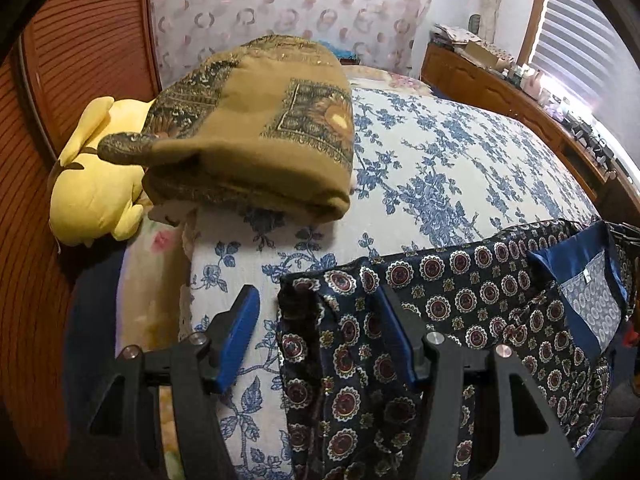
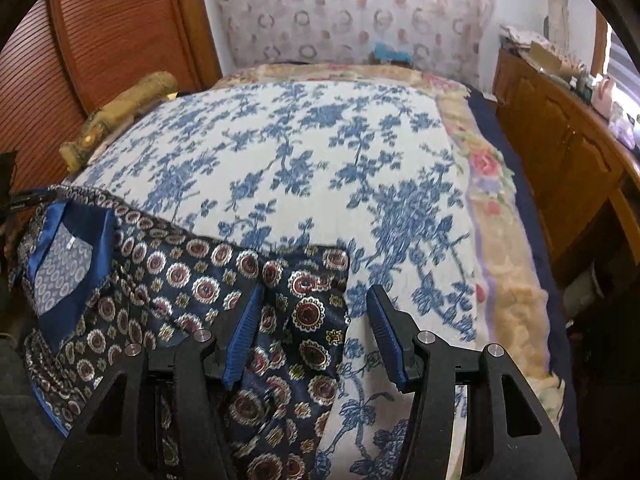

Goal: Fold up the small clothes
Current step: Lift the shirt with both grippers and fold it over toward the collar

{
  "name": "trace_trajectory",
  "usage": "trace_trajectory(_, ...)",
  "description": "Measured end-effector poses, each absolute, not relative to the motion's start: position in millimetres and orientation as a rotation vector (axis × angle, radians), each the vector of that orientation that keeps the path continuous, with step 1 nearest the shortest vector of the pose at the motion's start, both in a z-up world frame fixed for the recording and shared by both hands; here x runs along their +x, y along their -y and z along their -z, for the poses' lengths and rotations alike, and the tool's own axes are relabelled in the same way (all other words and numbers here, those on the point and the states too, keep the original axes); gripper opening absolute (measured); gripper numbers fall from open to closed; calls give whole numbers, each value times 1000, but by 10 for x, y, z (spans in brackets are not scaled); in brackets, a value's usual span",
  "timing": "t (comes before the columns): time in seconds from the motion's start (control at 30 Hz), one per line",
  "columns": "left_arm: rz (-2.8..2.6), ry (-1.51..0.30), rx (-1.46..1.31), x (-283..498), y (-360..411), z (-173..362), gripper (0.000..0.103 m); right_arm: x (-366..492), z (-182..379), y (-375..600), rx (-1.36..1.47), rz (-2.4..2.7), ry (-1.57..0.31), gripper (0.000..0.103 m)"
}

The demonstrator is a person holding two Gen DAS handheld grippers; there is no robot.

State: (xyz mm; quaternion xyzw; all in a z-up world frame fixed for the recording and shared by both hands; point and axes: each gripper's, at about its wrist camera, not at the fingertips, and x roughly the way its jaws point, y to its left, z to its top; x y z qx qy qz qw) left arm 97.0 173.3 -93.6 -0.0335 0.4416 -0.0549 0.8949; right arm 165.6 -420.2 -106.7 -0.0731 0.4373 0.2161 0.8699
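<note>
A dark navy garment (image 1: 460,292) (image 2: 180,272) printed with red and white medallions lies spread along the near edge of the bed. Its blue-lined neck opening (image 1: 592,292) (image 2: 64,264) sits between the two grippers. My left gripper (image 1: 316,294) is open and hovers over the garment's left corner, which lies between the blue pads without being pressed. My right gripper (image 2: 316,290) is open over the right corner. Its left pad (image 2: 244,328) is above the cloth and its right pad (image 2: 386,332) is above the bedspread.
The bed carries a white bedspread with blue flowers (image 1: 440,160) (image 2: 320,152). A folded brown patterned blanket (image 1: 256,132) and a yellow plush toy (image 1: 96,184) lie at its left side. A cluttered wooden cabinet (image 2: 560,140) runs along the right.
</note>
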Motion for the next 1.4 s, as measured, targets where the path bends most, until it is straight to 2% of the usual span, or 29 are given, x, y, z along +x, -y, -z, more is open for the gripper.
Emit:
trace_trajectory(0.4,99,-900,-20,950,-1662,985,59,1600,1114,4074,-203,-436,-890,57)
trace_trajectory(0.43,103,-898,-21,952,-1655,984,55,1576,1103,4070,-206,-436,-885,56)
trace_trajectory(0.47,116,-893,-22,942,-1646,979,49,1554,1096,4065,-206,-443,-883,50)
trace_trajectory(0.53,123,-893,-16,934,-1612,970,43,1508,1094,4047,-217,-455,-882,44)
trace_trajectory(0.57,136,-890,-17,920,-1596,965,35,1488,1101,4035,-225,-460,-881,38)
trace_trajectory(0.6,148,-888,-21,909,-1582,962,29,1468,1113,4025,-231,-470,-883,27)
trace_trajectory(0.63,161,-885,-28,897,-1565,956,15,1453,1112,4020,-234,-478,-879,20)
trace_trajectory(0.67,166,-878,-30,866,-1544,938,10,1431,1100,4019,-237,-483,-870,8)
trace_trajectory(0.73,169,-859,-26,809,-1496,876,6,1372,1039,4028,-232,-490,-845,5)
trace_trajectory(1.13,231,-536,-30,192,-1346,-386,4,868,27,4154,-192,-460,-534,2)
trace_trajectory(1.4,237,-321,39,-36,-1319,-1529,4,588,-998,4256,-247,-397,-288,1)
